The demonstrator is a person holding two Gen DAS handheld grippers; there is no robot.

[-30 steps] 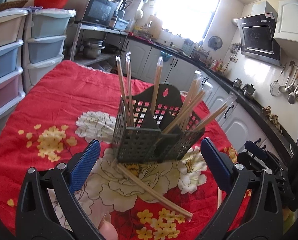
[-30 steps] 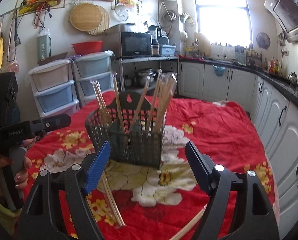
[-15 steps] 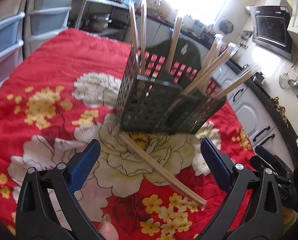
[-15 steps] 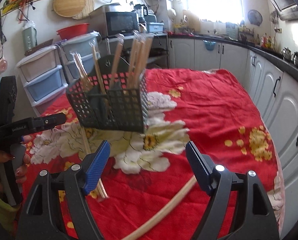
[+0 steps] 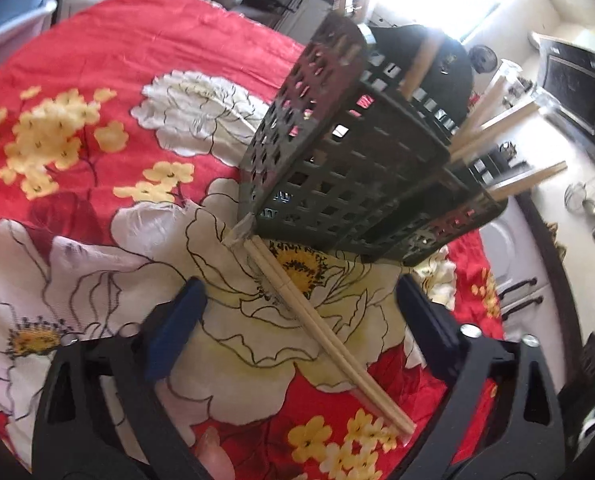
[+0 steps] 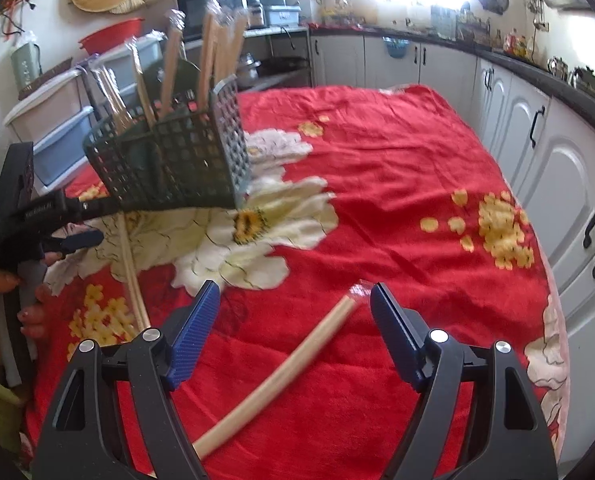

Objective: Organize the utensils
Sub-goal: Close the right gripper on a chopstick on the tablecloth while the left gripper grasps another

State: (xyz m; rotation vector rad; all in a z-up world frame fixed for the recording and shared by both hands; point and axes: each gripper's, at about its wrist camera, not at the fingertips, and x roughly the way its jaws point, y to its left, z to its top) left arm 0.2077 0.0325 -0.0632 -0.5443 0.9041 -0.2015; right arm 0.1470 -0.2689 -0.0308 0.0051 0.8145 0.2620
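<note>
Over red floral cloth (image 6: pixel 397 168), left claw (image 5: pixel 297 320) wide, just narrowing, astride chopstick pair (image 5: pixel 317 328), right claw (image 6: pixel 295 332) open, apparently untouched wrapped chopsticks (image 6: pixel 289 364) between.

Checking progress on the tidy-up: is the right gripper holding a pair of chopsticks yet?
No, the right gripper is open, with the wrapped chopsticks lying on the red cloth between its fingers.

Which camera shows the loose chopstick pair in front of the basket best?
The left wrist view: the chopstick pair lies whole on the cloth between the open left gripper fingers, one end at the basket. The right wrist view shows the pair only small, at its left, upper end under the basket.
</note>
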